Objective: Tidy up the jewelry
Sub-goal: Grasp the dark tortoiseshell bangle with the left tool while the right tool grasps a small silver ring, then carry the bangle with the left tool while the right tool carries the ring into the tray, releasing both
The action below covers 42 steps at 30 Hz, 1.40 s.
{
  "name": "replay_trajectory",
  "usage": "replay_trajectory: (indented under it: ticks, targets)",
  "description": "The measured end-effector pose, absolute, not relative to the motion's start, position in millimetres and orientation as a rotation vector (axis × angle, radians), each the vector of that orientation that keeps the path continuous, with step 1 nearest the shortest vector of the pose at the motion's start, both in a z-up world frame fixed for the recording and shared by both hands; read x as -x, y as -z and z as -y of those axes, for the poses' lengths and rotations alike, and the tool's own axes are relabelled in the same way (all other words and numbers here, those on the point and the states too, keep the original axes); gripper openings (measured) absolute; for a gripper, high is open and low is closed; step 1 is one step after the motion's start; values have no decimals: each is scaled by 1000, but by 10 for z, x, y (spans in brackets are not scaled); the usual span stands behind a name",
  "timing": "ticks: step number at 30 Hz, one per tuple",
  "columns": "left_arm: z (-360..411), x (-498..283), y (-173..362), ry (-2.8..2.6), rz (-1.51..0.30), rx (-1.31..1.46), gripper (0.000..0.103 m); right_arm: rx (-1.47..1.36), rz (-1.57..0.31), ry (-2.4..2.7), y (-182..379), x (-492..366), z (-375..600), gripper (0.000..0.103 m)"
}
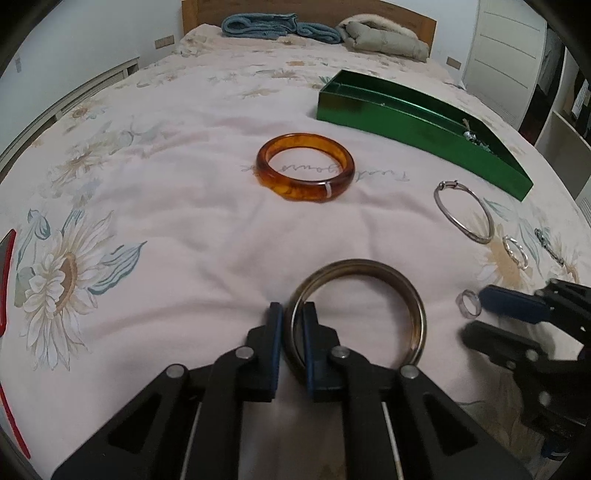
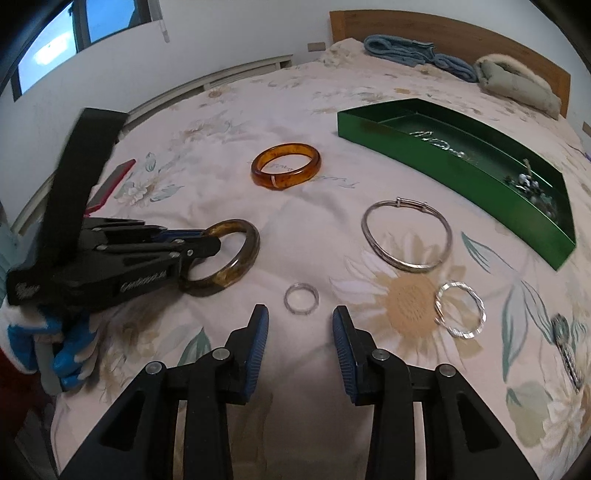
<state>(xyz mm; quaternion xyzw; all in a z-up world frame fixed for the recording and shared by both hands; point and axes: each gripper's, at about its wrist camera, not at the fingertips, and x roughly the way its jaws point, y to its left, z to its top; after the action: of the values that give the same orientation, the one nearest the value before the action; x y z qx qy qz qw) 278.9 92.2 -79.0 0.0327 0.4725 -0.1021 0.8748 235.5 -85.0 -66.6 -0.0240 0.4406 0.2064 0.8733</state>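
Observation:
My left gripper is shut on the near-left rim of a dark olive bangle that lies on the bedspread; it also shows in the right wrist view. My right gripper is open and empty, just short of a small clear ring. An amber bangle lies farther back. A thin silver bangle and a twisted silver hoop lie to the right. A green tray at the back right holds a chain and beaded jewelry.
A dark brooch or clip lies at the far right. A red-edged flat object lies at the left bed edge. Folded blue towels and a grey blanket lie by the headboard.

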Motion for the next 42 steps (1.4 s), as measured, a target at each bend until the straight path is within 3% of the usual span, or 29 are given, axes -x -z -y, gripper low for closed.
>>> replay_trajectory:
  ticks: [5,20,42]
  targets:
    - [-949,-2716,736,196,-957,-42,9,61,-945,-421,755,-2447,821,20]
    - [-986,-2210,323,155,-893,-55,8,-5,-840,-412,349,-1880,1088,20]
    - [-397,-1181,-370,226,-734,-167,8,-71,-721,-331,-108,-832,1743,20]
